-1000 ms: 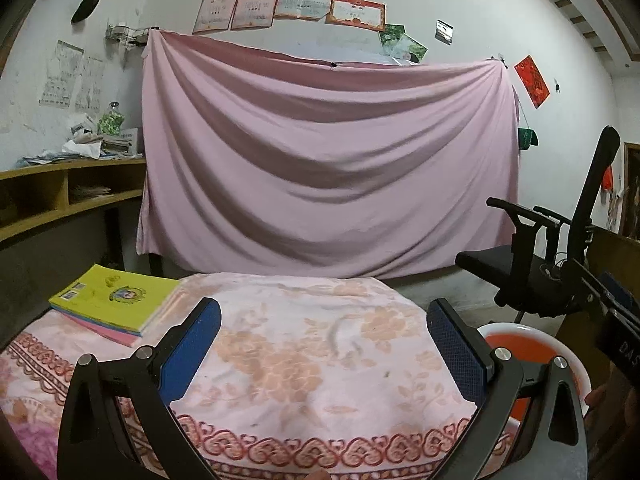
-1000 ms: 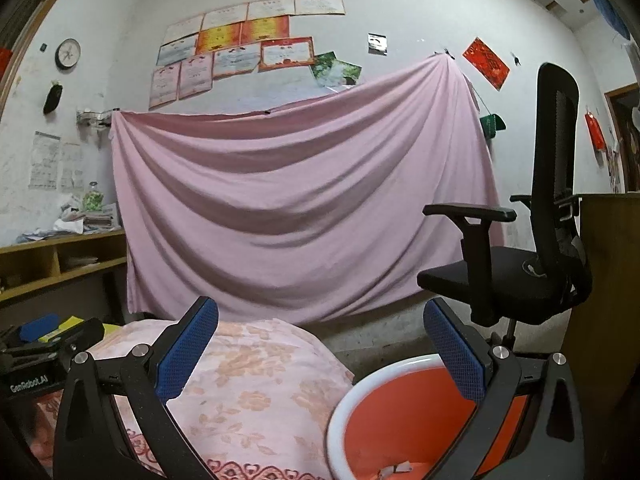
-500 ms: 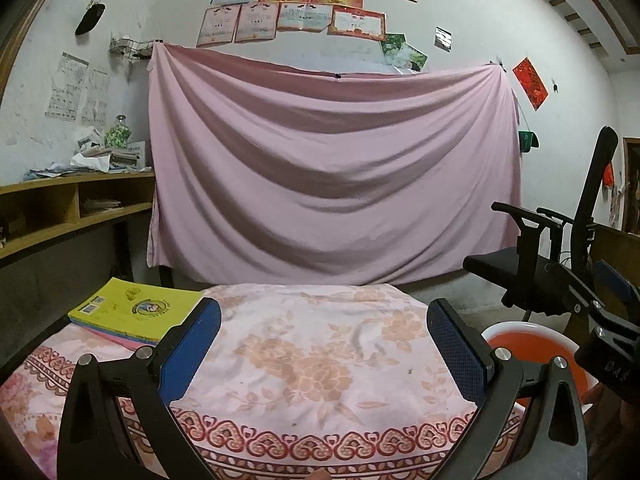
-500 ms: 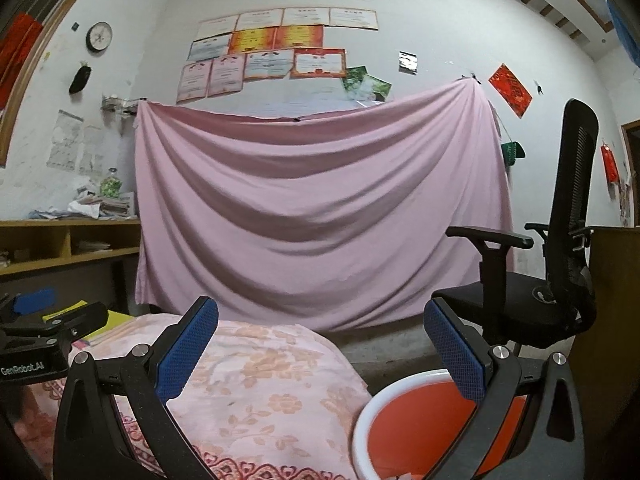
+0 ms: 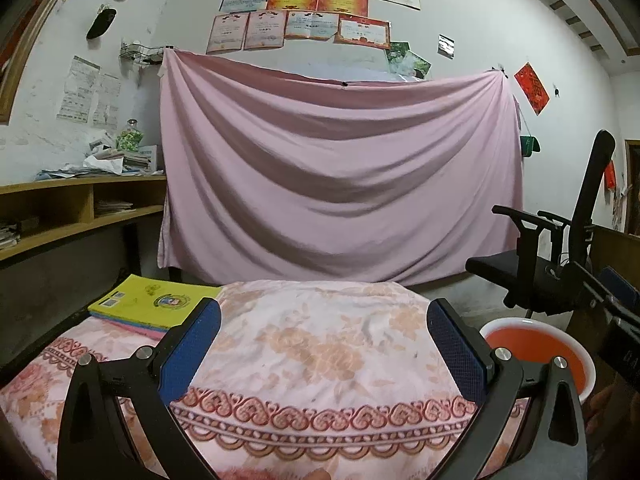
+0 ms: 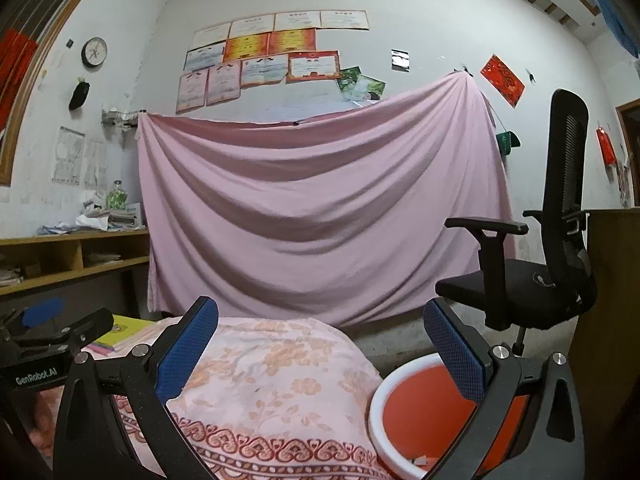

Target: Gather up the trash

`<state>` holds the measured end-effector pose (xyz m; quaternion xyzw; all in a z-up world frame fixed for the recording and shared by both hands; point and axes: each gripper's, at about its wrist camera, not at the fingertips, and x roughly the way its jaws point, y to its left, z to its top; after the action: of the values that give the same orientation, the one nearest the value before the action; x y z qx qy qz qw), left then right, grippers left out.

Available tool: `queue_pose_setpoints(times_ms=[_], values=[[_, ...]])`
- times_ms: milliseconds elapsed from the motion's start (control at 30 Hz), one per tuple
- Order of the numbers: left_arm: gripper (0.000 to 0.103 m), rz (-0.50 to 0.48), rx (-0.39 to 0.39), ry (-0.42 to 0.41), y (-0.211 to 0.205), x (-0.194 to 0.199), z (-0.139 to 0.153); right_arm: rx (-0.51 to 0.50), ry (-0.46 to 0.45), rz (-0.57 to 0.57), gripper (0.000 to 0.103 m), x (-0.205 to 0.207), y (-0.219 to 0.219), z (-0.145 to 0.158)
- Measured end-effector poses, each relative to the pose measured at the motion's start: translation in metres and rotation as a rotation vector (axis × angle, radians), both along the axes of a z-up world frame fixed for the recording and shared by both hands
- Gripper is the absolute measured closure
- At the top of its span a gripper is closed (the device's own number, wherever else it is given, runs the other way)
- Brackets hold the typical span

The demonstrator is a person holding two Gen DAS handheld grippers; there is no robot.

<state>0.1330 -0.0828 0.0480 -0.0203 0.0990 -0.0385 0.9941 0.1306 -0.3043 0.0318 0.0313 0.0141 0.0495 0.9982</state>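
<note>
An orange bin with a white rim (image 5: 540, 350) (image 6: 416, 408) stands to the right of a table under a pink floral cloth (image 5: 320, 356) (image 6: 264, 380). A scrap of pale litter (image 6: 418, 461) lies at the bin's bottom. My left gripper (image 5: 322, 346) is held over the cloth, open, with nothing between its blue pads. My right gripper (image 6: 320, 350) is open and empty too, straddling the table's right edge and the bin. No loose trash shows on the cloth.
A stack of yellow and pink books (image 5: 154, 306) lies on the table's far left. A black office chair (image 6: 536, 264) stands right of the bin. A wooden shelf (image 5: 68, 216) lines the left wall. A pink sheet (image 5: 340, 184) hangs across the back wall.
Both cameras have tilted upward and pulled back a little, so more wall and less of the bin's inside shows. Both grippers stayed open and empty.
</note>
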Motion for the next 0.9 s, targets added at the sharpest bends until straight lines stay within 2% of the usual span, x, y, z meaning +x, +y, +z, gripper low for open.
queue_pose_setpoints(times_ms=[467,900], values=[[0.002,0.032,0.004,0.009,0.017,-0.041,-0.010,0.013,0.035,0.005,0.000,-0.036,0.008,-0.013],[0.002,0.029,0.016,0.051,0.029,-0.086,-0.033,0.016,0.086,0.012,0.000,-0.071,0.016,-0.027]])
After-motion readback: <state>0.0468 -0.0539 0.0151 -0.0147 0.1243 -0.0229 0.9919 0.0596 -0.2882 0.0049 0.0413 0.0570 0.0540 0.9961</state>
